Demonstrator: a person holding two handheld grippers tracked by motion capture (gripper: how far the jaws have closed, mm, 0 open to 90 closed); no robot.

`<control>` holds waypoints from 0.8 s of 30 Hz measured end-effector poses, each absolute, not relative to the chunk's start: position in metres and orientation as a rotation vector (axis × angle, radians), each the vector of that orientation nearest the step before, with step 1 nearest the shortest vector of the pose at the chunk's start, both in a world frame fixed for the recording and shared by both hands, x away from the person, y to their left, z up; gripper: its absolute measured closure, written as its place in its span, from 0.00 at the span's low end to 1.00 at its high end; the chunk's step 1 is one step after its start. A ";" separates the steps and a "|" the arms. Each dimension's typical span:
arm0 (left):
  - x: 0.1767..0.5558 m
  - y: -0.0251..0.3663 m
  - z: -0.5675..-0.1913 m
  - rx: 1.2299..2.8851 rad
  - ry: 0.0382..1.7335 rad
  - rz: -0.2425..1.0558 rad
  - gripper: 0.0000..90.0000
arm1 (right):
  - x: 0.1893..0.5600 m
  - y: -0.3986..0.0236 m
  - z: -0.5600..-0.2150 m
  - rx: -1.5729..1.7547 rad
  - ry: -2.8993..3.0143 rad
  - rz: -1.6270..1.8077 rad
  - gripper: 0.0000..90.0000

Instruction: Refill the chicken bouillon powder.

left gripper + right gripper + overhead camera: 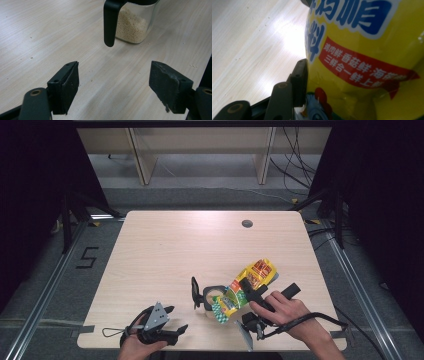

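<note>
yellow packet (246, 286) with red banner, blue lettering; clear jar (135, 23) of beige grains, black handle (110, 22); pale wood-grain surface (175, 250).

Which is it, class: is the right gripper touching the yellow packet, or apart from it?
Touching. In the right gripper view, one of the right gripper's fingers presses flat against the yellow packet.

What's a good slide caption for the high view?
Right claw tilts a yellow seasoning bag over a glass jar; left claw open.

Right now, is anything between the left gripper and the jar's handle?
Nothing visible. The left gripper is open, with bare table between it and the black handle of the glass jar straight ahead.
</note>
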State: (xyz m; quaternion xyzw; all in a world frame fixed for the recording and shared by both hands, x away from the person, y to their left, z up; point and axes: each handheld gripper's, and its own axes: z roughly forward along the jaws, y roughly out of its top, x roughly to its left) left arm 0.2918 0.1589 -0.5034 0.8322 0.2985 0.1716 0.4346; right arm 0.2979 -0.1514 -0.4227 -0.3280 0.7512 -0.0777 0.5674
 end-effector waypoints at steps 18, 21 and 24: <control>0.292 0.159 -0.504 2.069 0.758 0.423 0.26 | 0.295 -0.145 -0.427 -0.805 1.755 -0.165 0.60; 0.291 0.159 -0.504 2.073 0.744 0.423 0.26 | 0.296 -0.146 -0.425 -0.799 1.755 -0.170 0.60; 0.292 0.158 -0.505 2.066 0.760 0.410 0.26 | 0.295 -0.146 -0.425 -0.799 1.755 -0.174 0.60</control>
